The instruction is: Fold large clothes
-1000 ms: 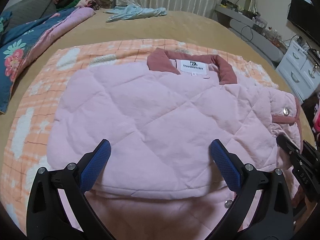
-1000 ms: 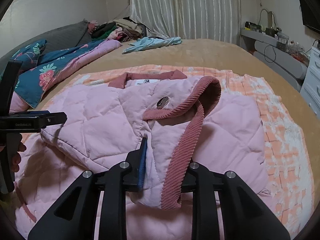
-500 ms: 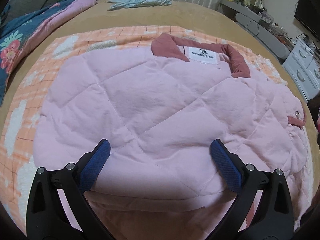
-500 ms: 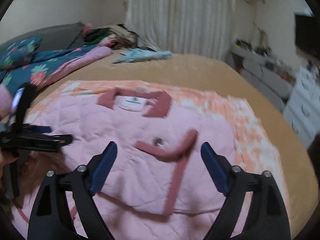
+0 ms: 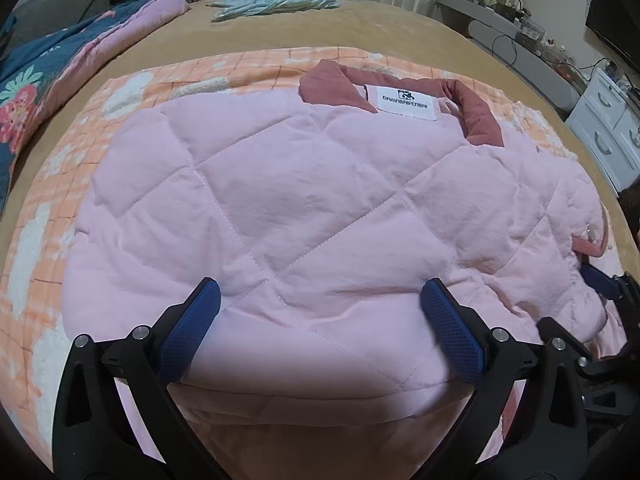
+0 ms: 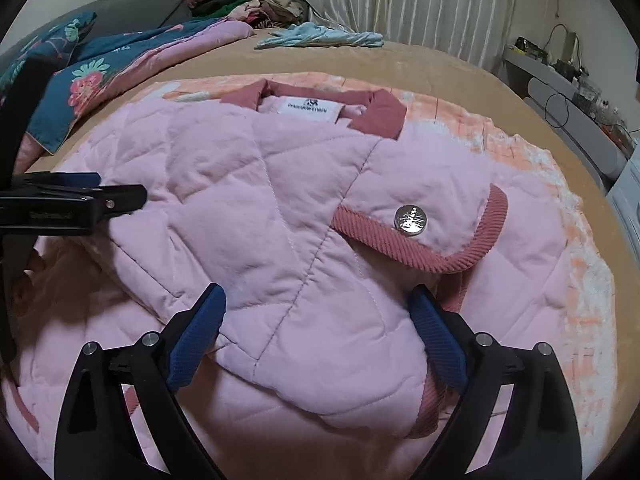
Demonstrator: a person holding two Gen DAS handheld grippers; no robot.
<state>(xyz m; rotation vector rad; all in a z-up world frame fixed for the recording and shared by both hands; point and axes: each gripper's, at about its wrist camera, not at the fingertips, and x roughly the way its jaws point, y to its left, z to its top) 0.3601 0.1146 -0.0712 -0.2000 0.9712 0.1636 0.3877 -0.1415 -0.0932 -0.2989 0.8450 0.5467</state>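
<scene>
A pink quilted jacket (image 5: pixel 320 208) lies on the bed, folded, its dusty-red collar (image 5: pixel 476 116) and white label (image 5: pixel 406 102) at the far end. My left gripper (image 5: pixel 320 286) is open just above the near fold, fingers apart on either side of the padding. In the right wrist view the jacket's sleeve (image 6: pixel 320 280) lies folded across the body, its ribbed cuff with a silver snap (image 6: pixel 412 220) on top. My right gripper (image 6: pixel 316 292) has its jaws opening, the sleeve's end between them but not pinched. The left gripper (image 6: pixel 80 200) shows at the left edge.
An orange checked blanket (image 5: pixel 132 92) lies under the jacket on the tan bed (image 5: pixel 280 28). A blue floral quilt (image 5: pixel 24 92) is at the left, a light blue garment (image 5: pixel 276 0) at the far end, and white drawers (image 5: pixel 608 132) at the right.
My right gripper let go of the sleeve cuff and opened wide; the sleeve now lies flat across the jacket. The left gripper stayed open over the near fold.
</scene>
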